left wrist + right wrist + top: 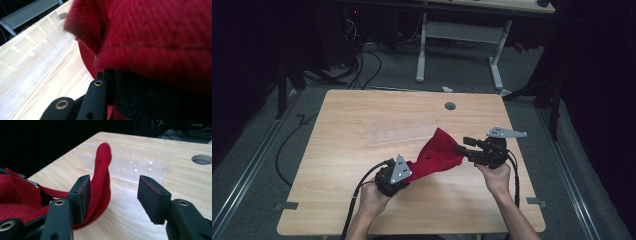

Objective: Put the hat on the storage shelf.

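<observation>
A red cloth (438,152) lies bunched on the table (362,125), near its front edge and a little right of the middle. All places here are told from the cloth.

The left claw (404,175) is at the cloth's lower left corner, just where the fabric narrows to a point. Its jaws are closed tight on that corner, and the cloth rises from them toward the upper right. In the left gripper view the red weave (155,37) hangs folded right over the black jaws, with a seam line across it and a darker patch of fabric beneath.

The right claw (460,146) is at the cloth's right edge, pointing left at it. Its jaws stand wide apart. In the right gripper view a raised fold of the cloth (101,177) stands upright against the inner face of the left-hand pad, while the other pad is well clear of it, with bare table between. The pads do not press on the cloth.

A clear plastic tray (404,132) lies flat on the table just beyond the cloth, to its upper left. A grey round hole (450,106) sits farther back, well apart from the cloth.
</observation>
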